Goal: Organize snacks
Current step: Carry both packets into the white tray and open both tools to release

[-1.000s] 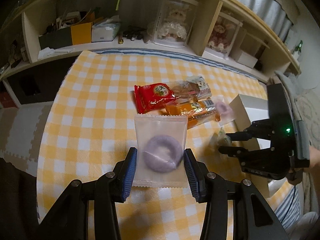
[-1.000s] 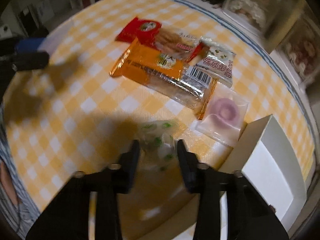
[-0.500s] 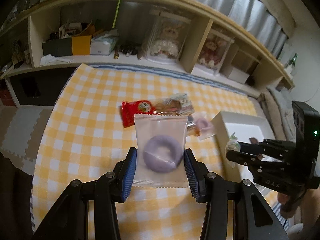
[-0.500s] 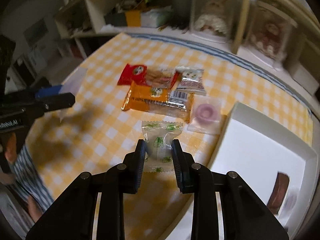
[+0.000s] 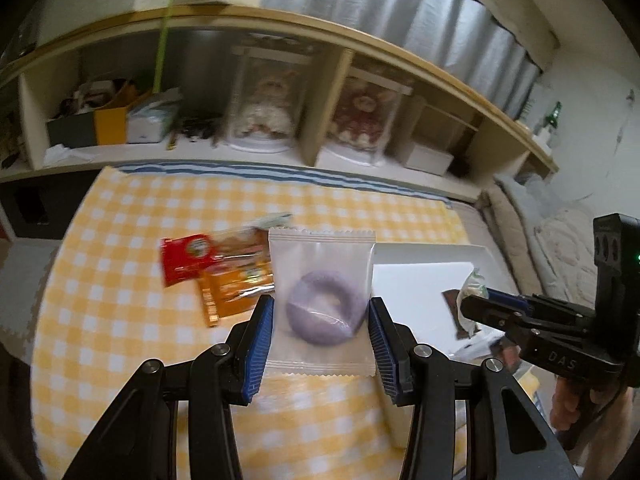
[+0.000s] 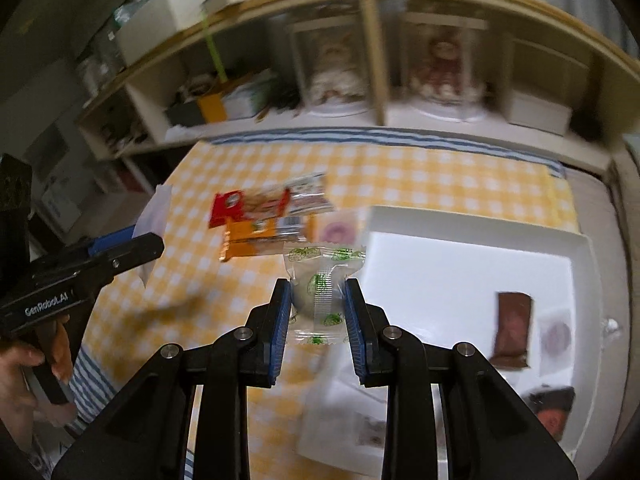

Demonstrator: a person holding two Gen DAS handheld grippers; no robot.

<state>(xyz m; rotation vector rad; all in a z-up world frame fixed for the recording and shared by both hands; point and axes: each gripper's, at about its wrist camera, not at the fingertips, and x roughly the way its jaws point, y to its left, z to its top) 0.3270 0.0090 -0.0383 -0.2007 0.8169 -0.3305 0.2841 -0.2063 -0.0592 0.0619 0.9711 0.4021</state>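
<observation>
My left gripper is shut on a clear packet with a purple donut, held above the yellow checked cloth beside the white box. My right gripper is shut on a clear green-printed candy packet, held at the box's left edge. On the cloth lie a red packet, an orange packet and a small pink donut packet. The box holds a brown bar and another donut packet.
A low wooden shelf with dolls in cases and boxes runs behind the cloth. The left gripper shows in the right wrist view. Bedding lies to the right.
Both grippers have lifted further and swung right toward the white box, each still holding its packet. The views are motion blurred.
</observation>
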